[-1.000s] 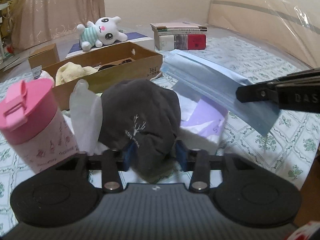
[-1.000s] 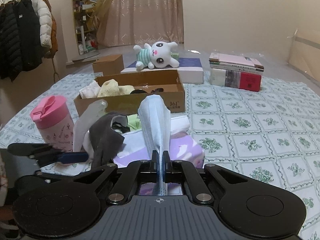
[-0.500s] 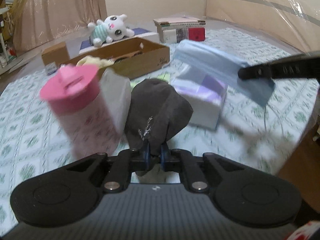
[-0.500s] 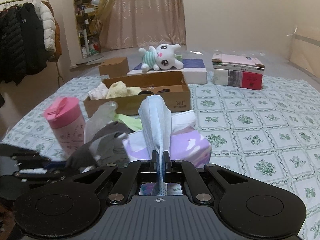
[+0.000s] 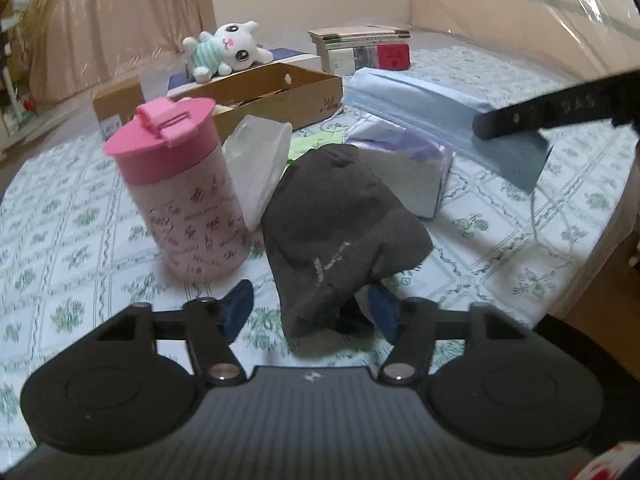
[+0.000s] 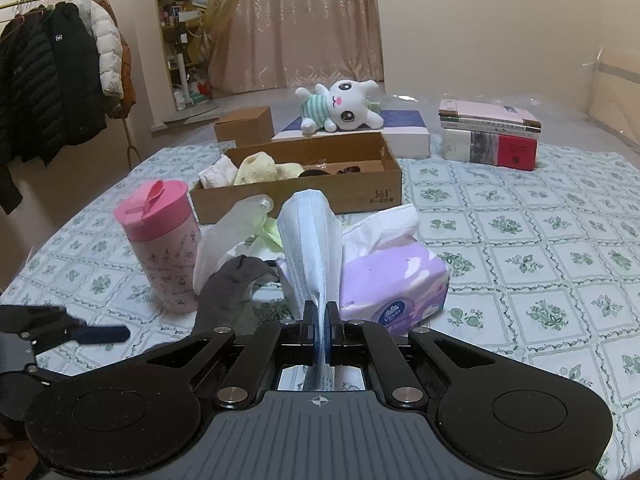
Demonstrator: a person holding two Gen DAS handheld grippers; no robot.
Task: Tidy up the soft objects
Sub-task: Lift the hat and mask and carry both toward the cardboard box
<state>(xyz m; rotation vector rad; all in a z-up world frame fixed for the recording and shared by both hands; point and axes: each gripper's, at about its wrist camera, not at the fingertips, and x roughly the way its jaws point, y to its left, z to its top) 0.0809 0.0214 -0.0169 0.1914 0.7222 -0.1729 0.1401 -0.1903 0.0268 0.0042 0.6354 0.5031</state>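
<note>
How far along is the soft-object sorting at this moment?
Partly done: a yellow cloth and a white cloth already lie in the cardboard box. In hand: the right gripper is shut on the blue face mask. The left gripper is open around the dark grey sock on the table. Left: sock, mask, clear glove.

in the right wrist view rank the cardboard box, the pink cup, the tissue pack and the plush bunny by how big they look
1. cardboard box
2. tissue pack and pink cup look alike; both are near the camera, so unranked.
3. plush bunny, though it sits farthest back.
</note>
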